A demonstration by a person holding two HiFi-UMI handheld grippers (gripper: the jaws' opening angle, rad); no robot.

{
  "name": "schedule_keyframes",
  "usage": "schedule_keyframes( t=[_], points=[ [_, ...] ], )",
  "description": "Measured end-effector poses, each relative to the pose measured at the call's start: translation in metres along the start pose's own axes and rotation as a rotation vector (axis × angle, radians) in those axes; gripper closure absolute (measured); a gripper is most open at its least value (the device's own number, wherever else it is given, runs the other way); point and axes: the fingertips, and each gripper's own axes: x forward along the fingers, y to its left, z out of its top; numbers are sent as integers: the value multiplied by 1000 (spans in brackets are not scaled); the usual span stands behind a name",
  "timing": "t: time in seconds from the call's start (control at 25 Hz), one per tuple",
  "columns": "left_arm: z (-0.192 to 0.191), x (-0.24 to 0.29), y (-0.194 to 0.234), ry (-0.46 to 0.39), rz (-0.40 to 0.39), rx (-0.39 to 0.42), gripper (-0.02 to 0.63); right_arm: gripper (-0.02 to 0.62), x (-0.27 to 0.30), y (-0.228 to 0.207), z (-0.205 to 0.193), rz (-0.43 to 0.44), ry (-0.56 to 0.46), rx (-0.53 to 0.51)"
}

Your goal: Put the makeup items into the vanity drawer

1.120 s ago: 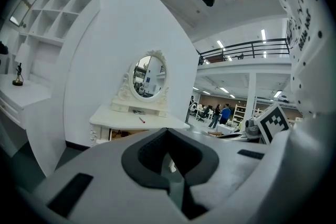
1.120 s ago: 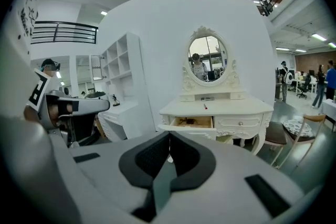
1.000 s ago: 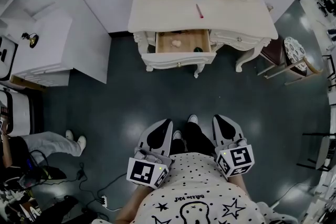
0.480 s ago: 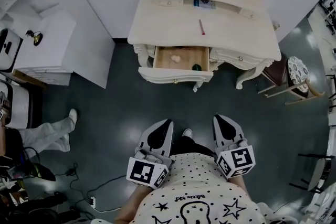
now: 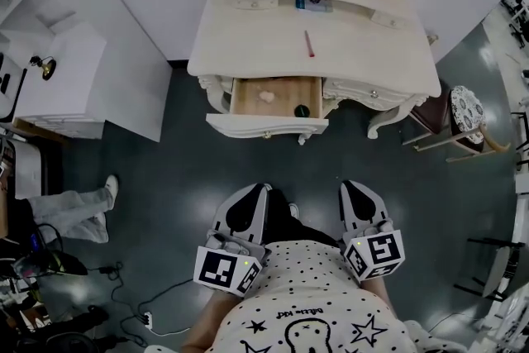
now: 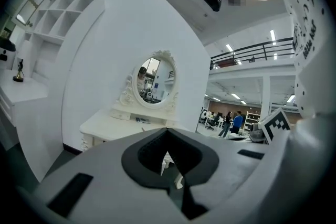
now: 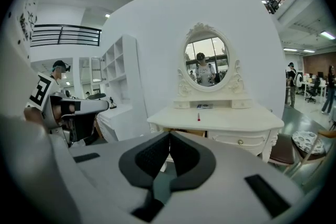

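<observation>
- Vanity drawer (image 5: 248,93) stands open under the tabletop (image 5: 248,37); pale item (image 5: 266,96) and dark round item (image 5: 302,111) inside.
- Red stick (image 5: 308,44) lies on tabletop.
- Left gripper (image 5: 258,194), right gripper (image 5: 350,190): jaws together, empty, well short of drawer.

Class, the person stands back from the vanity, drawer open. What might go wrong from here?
1. The open drawer juts out into the walking path; a claw might bump it on the approach.
2. The thin pink stick lies flat on the vanity top; it may slip or roll when pinched. Both the left claw and right claw are shut and must open first.
3. The small blue item at the back of the vanity top could be overlooked.
</observation>
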Motion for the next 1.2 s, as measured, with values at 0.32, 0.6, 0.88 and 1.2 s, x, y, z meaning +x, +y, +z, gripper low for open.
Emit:
schedule_keyframes(
  t=[0.32,0.6,0.88,1.2],
  points=[
    [25,53,33,-2,-63,16,611,587,48,-17,34,-80,-27,14],
    [67,97,77,-5,-95,54,611,586,90,-13,69,-116,-49,72],
    [73,116,106,17,-119,57,610,586,120,-14,78,-152,-55,103],
    [71,123,137,38,-86,39,611,586,152,-6,80,-128,-25,105]
  ],
)
